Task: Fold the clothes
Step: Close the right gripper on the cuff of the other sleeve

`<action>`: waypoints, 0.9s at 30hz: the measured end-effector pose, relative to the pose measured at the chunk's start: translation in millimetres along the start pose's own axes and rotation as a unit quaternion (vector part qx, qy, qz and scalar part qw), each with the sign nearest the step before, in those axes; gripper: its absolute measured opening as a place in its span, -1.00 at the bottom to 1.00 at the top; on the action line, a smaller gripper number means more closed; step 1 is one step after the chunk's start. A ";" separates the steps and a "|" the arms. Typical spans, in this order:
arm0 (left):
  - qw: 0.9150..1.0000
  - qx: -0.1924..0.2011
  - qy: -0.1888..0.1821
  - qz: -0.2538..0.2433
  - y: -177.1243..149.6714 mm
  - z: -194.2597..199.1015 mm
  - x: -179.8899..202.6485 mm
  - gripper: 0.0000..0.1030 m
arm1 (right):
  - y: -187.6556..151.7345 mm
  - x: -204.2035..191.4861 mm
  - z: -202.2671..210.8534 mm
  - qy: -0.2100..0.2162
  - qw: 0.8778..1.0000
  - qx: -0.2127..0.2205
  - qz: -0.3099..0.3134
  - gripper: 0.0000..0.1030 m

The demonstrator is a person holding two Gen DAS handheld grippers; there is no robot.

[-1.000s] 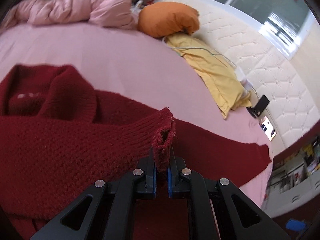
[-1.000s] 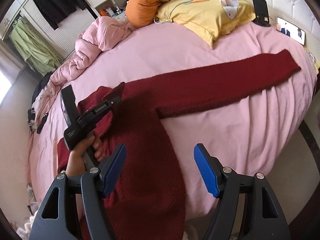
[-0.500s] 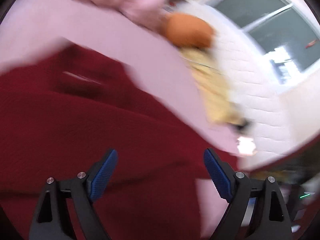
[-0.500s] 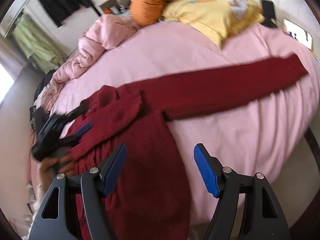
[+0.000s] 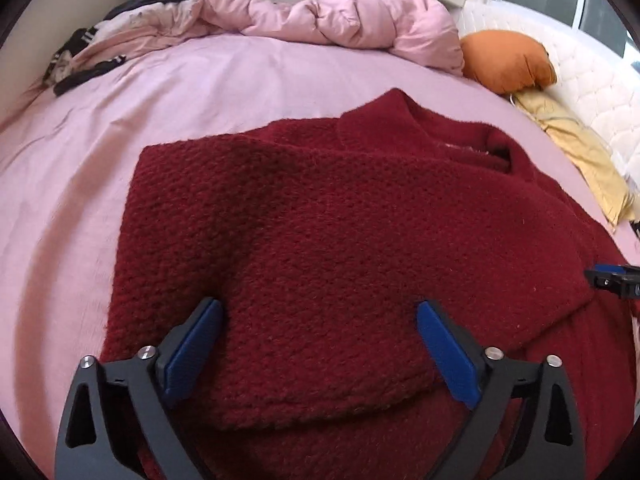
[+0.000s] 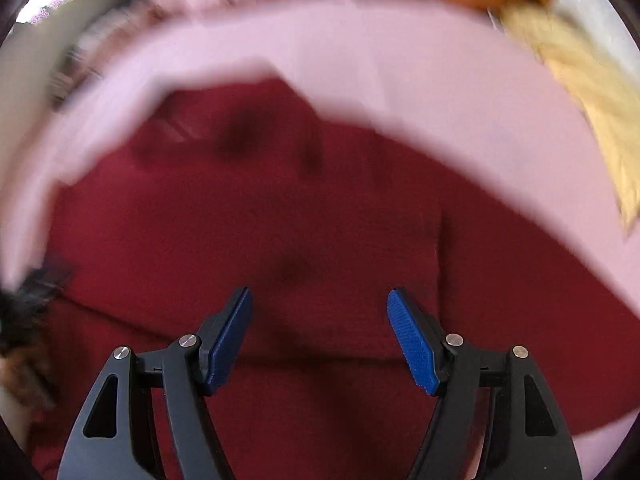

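A dark red knitted sweater (image 5: 340, 240) lies on the pink bed sheet (image 5: 160, 92), its left sleeve folded across the body and its collar toward the far side. My left gripper (image 5: 318, 344) is open and empty, just above the folded sleeve. The right wrist view is motion-blurred; the sweater (image 6: 280, 220) fills its middle, and my right gripper (image 6: 320, 332) is open and empty close over it. The tip of the right gripper shows at the right edge of the left wrist view (image 5: 616, 280).
A crumpled pink duvet (image 5: 340, 20) lies along the far side of the bed. An orange pillow (image 5: 504, 60) and a yellow pillow (image 5: 576, 152) lie at the right, by the white padded headboard (image 5: 592, 92). Dark clothes (image 5: 84, 72) lie at the far left.
My left gripper let go of the sleeve cuff, opened, and swung to face the sweater's body. The sleeve now lies folded across the body. My right gripper has moved down close over the sweater.
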State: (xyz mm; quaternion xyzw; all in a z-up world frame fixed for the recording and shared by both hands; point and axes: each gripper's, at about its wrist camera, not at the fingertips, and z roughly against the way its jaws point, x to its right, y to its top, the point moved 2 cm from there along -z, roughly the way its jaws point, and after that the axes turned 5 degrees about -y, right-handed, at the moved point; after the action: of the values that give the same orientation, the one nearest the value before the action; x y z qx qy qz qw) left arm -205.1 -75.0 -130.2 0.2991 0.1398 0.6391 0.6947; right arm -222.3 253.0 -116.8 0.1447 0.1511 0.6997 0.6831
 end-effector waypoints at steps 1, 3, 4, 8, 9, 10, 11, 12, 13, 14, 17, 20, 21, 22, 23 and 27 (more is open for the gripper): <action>1.000 0.001 0.000 -0.001 -1.7 1.2 0.1 0.94 | -10.4 3.6 -0.2 0.003 1.000 0.018 0.002 0.35; 1.000 0.004 0.001 -0.002 -4.9 3.6 -0.3 0.94 | -26.8 7.9 5.4 -0.013 0.999 0.029 0.015 0.34; 1.000 0.005 0.001 -0.002 -6.0 5.0 -2.4 0.94 | -28.8 9.1 10.4 -0.034 0.999 0.021 0.019 0.34; 1.000 0.006 0.003 -0.004 -7.1 3.6 -8.2 0.95 | -26.5 15.3 37.4 -0.071 0.996 0.053 0.012 0.34; 1.000 0.006 0.003 -0.004 -6.5 2.0 -11.4 0.95 | -27.5 18.9 39.2 -0.061 0.996 0.068 0.003 0.34; 1.000 0.007 0.002 -0.004 -6.4 1.7 -11.6 0.96 | -31.1 22.9 33.2 -0.060 0.996 0.064 -0.004 0.34; 1.000 0.008 0.002 -0.005 -5.9 1.1 -11.9 0.96 | -34.7 26.8 27.2 -0.059 0.996 0.059 -0.012 0.35; 1.000 0.008 0.001 -0.005 -5.6 0.6 -12.1 0.96 | -38.4 30.7 21.2 -0.058 0.997 0.055 -0.019 0.42; 1.000 0.009 0.002 -0.006 -5.4 0.2 -12.0 0.96 | -42.0 34.7 15.2 -0.057 0.997 0.050 -0.026 0.43; 1.000 0.009 0.003 -0.007 -4.9 -0.5 -12.0 0.97 | -45.6 38.6 9.2 -0.056 0.997 0.046 -0.033 0.43; 1.000 0.009 0.006 -0.010 -4.1 -1.7 -11.7 0.98 | -52.6 56.3 31.4 -0.004 0.995 0.065 -0.076 0.43; 1.000 0.009 0.007 -0.010 -4.4 -1.7 -10.8 0.98 | -71.1 100.8 72.3 0.054 0.978 0.123 -0.160 0.43; 1.000 0.009 0.007 -0.011 -4.6 -2.2 -12.3 0.98 | -82.0 123.9 84.8 0.068 0.969 0.140 -0.192 0.44; 1.000 0.009 0.007 -0.011 -6.1 -2.8 -16.1 0.98 | -93.7 148.1 95.9 0.079 0.959 0.155 -0.224 0.44; 1.000 0.009 0.007 -0.011 -6.0 -2.7 -15.7 0.98 | -106.8 174.3 104.4 0.085 0.949 0.166 -0.256 0.44; 1.000 0.009 0.007 -0.012 -5.4 -3.1 -14.7 0.98 | -165.3 288.0 128.2 0.094 0.889 0.196 -0.404 0.44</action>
State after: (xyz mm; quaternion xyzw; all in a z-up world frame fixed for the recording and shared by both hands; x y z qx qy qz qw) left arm -204.7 -88.5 -138.6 0.2993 0.1544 0.6317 0.6983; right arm -26.3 546.2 -68.6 0.1359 0.3940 0.3300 0.8470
